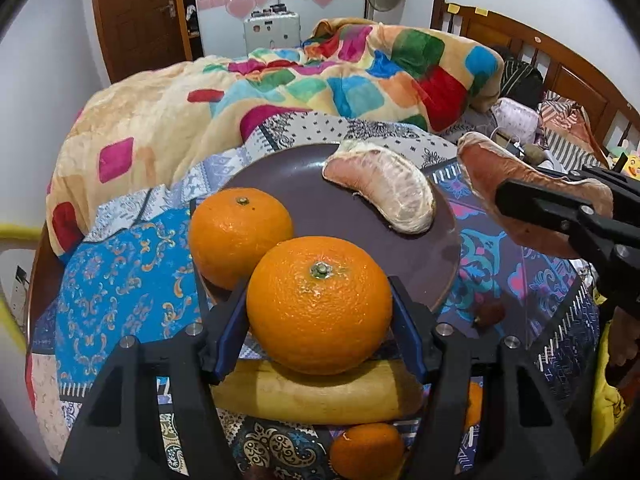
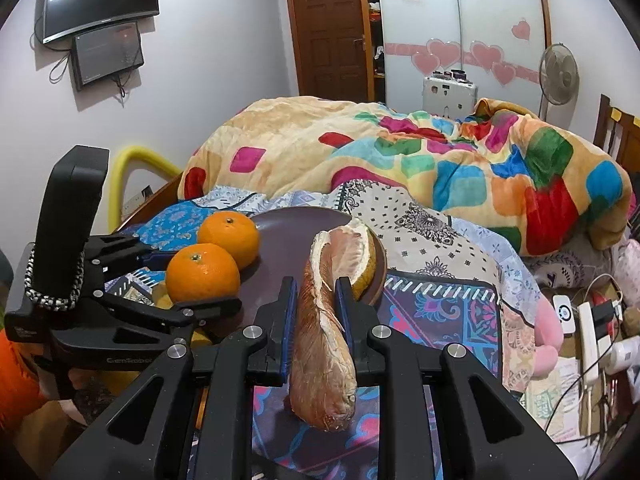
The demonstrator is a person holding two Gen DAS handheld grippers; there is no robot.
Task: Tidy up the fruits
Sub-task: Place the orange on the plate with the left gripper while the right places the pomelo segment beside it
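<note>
Two claws full: left claw (image 1: 320, 304) around orange (image 1: 319, 304), half-hiding banana (image 1: 312, 396); right claw (image 2: 314, 300) on pomelo segment (image 2: 324, 356).

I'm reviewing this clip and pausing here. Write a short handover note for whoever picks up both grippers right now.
Left gripper: shut on an orange, held at the near edge of the purple plate.
Right gripper: shut on a peeled pomelo segment, just short of the plate.
Done: one orange and one pomelo segment lie on the plate.
Left: set down both held fruits; a banana and a small orange still lie off the plate.
</note>
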